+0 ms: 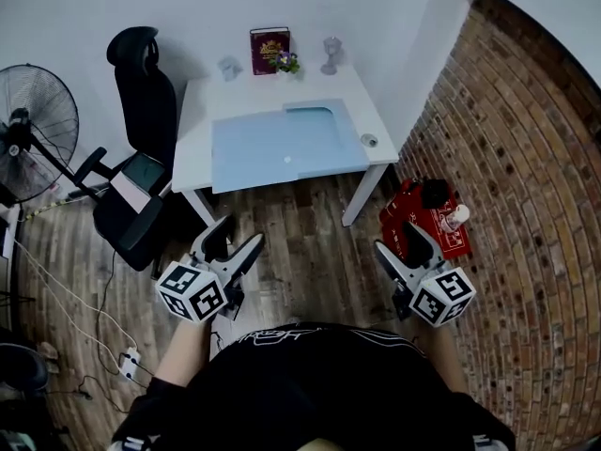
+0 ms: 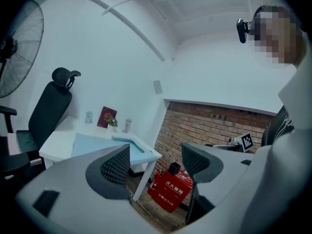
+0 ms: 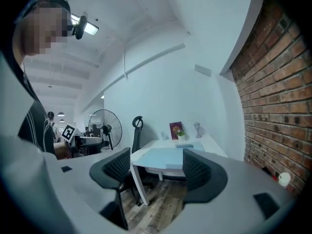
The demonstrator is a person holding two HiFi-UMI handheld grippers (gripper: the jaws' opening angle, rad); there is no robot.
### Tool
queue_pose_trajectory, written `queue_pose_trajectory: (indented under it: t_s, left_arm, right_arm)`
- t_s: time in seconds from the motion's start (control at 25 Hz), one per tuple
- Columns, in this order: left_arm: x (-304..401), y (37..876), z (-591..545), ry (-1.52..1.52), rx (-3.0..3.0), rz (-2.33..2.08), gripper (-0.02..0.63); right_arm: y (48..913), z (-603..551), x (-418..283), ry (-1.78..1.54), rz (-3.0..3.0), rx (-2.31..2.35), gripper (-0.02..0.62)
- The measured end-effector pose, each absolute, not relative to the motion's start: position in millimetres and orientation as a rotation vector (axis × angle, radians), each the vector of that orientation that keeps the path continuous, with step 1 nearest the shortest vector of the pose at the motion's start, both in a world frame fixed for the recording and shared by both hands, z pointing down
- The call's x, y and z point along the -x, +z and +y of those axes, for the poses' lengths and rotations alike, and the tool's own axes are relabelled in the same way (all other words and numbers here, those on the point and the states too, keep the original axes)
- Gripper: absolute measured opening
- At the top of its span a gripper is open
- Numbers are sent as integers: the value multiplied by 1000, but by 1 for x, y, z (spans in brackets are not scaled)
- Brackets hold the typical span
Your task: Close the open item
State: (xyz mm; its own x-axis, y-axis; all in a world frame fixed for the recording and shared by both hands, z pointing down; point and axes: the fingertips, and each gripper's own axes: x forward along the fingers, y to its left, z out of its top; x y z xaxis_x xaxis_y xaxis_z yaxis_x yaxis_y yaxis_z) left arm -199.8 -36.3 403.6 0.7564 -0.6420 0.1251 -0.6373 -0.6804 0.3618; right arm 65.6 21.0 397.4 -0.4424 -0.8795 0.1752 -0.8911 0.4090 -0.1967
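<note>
The left gripper [image 1: 239, 235] and right gripper [image 1: 399, 240] are held low, close to the body and pointing near level. The jaws of each stand wide apart with nothing between them. The flat blue item [image 1: 282, 148] lies on the table [image 1: 202, 111], well ahead of both grippers. What it is, and whether it is open, is hard to tell.

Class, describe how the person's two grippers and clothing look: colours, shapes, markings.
The left gripper and right gripper each have a pale grey body, two tapering jaws with dark textured pads, and a white cube bearing black square markers. The person wears a black top.
</note>
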Motion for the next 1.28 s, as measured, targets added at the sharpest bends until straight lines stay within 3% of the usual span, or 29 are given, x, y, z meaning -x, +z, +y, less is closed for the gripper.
queue_pose_trajectory:
  t_s: [0.88, 1.28]
  left_arm:
    - [181, 480, -212, 127, -2325, -1205, 328]
    - [187, 501, -279, 138, -2184, -1432, 328]
  right_arm:
    - [465, -201, -133, 529, -2503, -1470, 339]
    - [539, -316, -143, 674, -2433, -1271, 339]
